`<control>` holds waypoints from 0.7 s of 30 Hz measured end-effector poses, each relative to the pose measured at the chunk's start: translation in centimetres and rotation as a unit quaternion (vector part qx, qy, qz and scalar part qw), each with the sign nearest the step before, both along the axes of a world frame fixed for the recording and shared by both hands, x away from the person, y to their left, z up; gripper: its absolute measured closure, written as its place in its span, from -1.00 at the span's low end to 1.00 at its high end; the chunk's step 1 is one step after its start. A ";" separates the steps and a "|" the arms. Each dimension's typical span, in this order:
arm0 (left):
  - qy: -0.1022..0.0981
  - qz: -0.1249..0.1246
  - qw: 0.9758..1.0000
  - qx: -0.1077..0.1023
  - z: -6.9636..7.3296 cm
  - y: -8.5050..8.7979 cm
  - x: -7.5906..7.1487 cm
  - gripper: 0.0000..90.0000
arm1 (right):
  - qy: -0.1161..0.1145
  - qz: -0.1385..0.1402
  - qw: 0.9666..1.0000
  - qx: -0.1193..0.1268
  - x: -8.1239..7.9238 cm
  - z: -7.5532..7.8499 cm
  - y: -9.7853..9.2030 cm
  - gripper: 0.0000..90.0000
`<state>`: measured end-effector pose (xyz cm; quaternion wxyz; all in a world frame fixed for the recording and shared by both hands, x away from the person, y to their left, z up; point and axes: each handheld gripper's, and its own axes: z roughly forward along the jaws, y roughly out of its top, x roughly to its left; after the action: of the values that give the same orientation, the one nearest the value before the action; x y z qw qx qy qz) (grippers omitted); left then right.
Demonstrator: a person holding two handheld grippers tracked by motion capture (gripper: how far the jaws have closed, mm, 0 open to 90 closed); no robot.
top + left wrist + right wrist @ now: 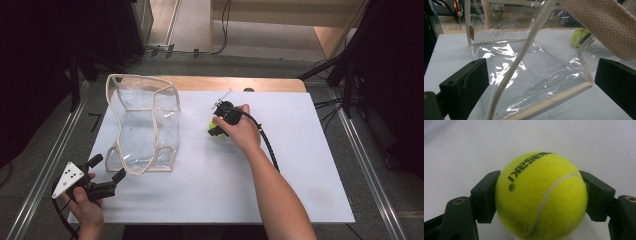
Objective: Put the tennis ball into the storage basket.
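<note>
A yellow tennis ball (541, 195) with black lettering sits between the two black jaws of my right gripper (541, 197), and both pads press on its sides. From above, the right gripper (216, 128) points down at the ball (213, 125) on the white sheet, right of the bag. A clear plastic bag (142, 122) with cream fabric trim stands open on the sheet. My left gripper (107, 170) rests at the bag's near left corner, jaws apart. In the left gripper view the bag (531, 70) and a cream strap (599, 25) lie ahead, with the ball (580, 37) seen through the plastic.
The white sheet (300, 165) covers a wooden table (240, 83). Metal rails run along both sides (50, 170). Dark stands and cables crowd the far corners. A black cable (267, 145) trails from the right gripper along the forearm.
</note>
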<state>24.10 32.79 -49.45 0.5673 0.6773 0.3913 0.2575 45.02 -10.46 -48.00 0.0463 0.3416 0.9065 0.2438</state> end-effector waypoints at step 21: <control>0.000 0.000 1.000 -0.006 0.0 0.1 0.0 -1.00 | -0.002 0.022 1.000 0.001 -0.9 1.4 1.2 -0.48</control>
<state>24.07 32.88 -49.44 0.5709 0.6740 0.3932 0.2553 44.13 -9.21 -46.60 0.0422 0.3214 0.9133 0.2466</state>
